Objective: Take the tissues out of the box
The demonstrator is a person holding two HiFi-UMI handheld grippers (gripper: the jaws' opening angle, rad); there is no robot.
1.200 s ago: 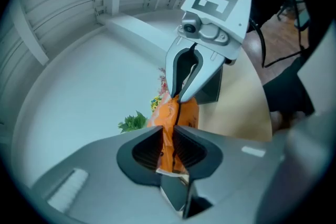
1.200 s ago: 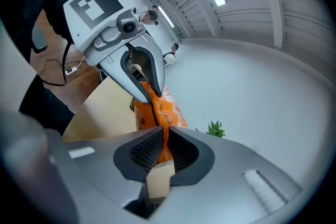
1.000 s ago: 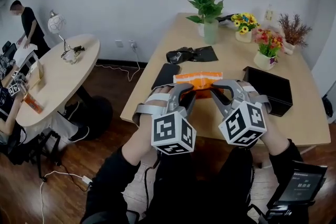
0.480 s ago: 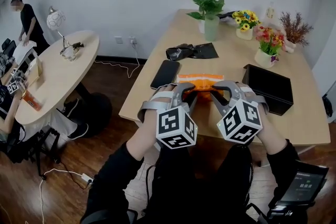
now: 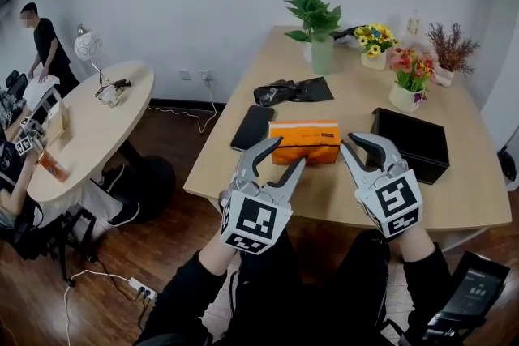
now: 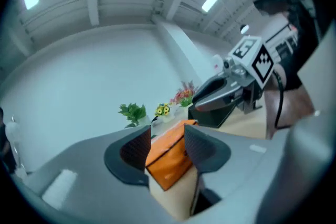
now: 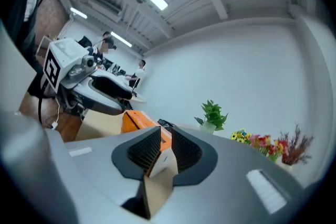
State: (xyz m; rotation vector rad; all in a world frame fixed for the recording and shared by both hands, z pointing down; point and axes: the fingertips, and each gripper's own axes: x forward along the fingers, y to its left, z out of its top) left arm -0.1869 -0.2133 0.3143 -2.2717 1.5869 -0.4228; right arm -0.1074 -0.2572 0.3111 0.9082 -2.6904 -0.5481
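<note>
An orange tissue box (image 5: 305, 142) lies flat on the wooden table (image 5: 454, 198), near its front edge. No tissue shows at its top. My left gripper (image 5: 282, 157) hovers just before the box's left end, its jaws opening wide with nothing between them. My right gripper (image 5: 362, 144) hangs off the box's right end, its jaws opening by a narrow gap, also empty. In the left gripper view the box (image 6: 170, 157) shows beyond the gap of the left gripper (image 6: 167, 147). The right gripper view has the box (image 7: 137, 120) past the right gripper (image 7: 160, 147).
A black phone (image 5: 252, 127) lies left of the box and a crumpled black bag (image 5: 293, 91) behind it. A black tray (image 5: 409, 142) sits to the right. Potted plant (image 5: 322, 44) and flower pots (image 5: 409, 85) stand at the back. A round table (image 5: 89, 126) and a person (image 5: 45, 44) are at far left.
Both grippers have drawn back toward me off the box, which now lies uncovered on the table. The left jaws have spread wide; the right jaws have parted a little.
</note>
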